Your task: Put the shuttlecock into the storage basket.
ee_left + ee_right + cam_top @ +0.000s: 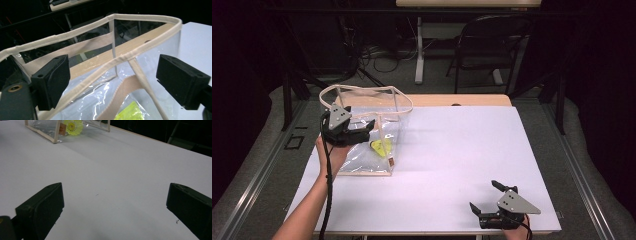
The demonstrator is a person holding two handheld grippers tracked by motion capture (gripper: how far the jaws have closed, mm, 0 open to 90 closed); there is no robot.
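Note:
A clear plastic bag [362, 125] with cream fabric trim and straps stands on the left of the white table top [452, 155]. Inside it lies a yellow object [378, 147], at the bottom near the front corner. My left gripper [367, 129] hovers at the bag's near rim and is open. In the left gripper view the cream rim [100, 70] runs between the two pads without touching them, and the yellow object [128, 112] shows below. My right gripper [483, 195] rests open at the table's front right with nothing between its jaws. From there the bag [45, 127] and the yellow object [72, 126] show far off.
A strip of wooden table edge [462, 100] shows behind the white sheet. Beyond it stand a dark folding chair [492, 45] and the white leg of another table [419, 55], with cables on the floor. Metal rails run along both sides.

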